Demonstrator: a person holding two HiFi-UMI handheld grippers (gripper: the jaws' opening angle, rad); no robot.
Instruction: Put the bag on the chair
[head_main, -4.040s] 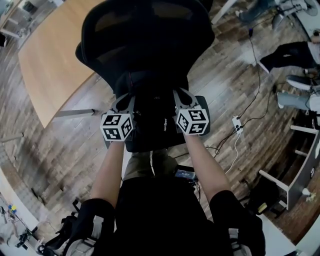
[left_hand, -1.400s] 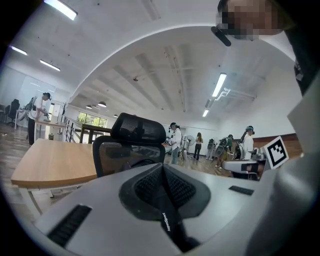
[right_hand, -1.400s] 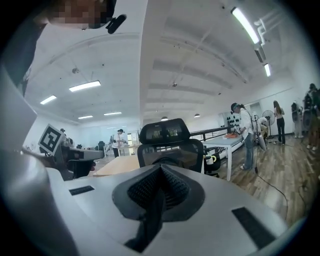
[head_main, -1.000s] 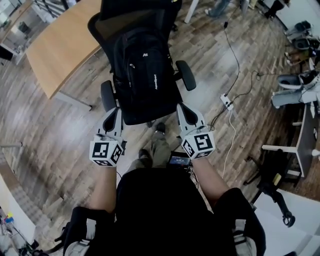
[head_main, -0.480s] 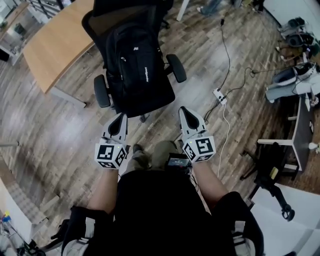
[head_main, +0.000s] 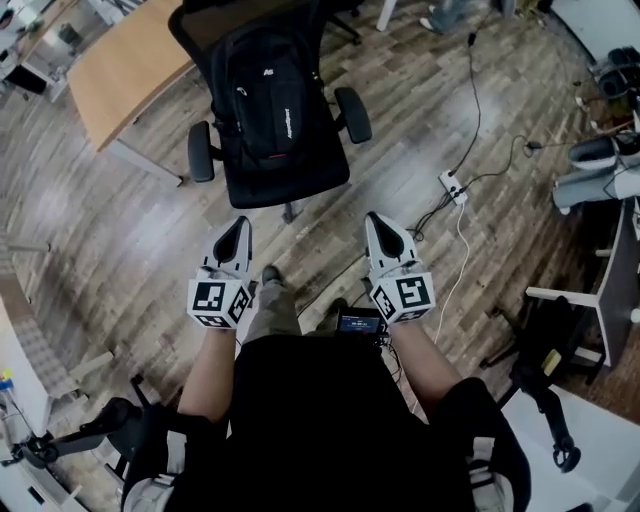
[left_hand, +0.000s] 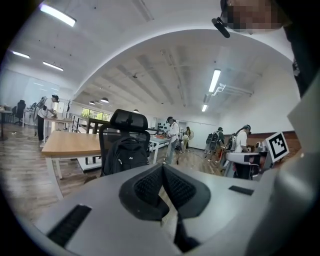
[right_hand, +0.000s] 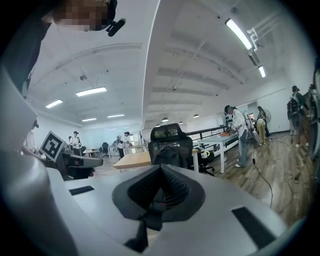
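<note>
Wood-plank floor (head_main: 120, 220), open office. Bag (head_main: 265, 90) sits upright on chair (head_main: 290, 185) at 12 o'clock, against the backrest. Left gripper (head_main: 239, 225) and right gripper (head_main: 376, 220) well apart from it, jaws closed, empty. Placement looks done; next move likely just keeping clear

Backpack (head_main: 265, 95): black cloth, matt. Office chair (head_main: 290, 180): black fabric seat, smooth plastic armrests. Floor (head_main: 130, 240): grey-brown wood planks, faint sheen. Desk (head_main: 135, 65): pale wood top, smooth. Left gripper (head_main: 238, 224), right gripper (head_main: 378, 220): matt grey plastic, ribbed black pads (left_hand: 147, 187).
</note>
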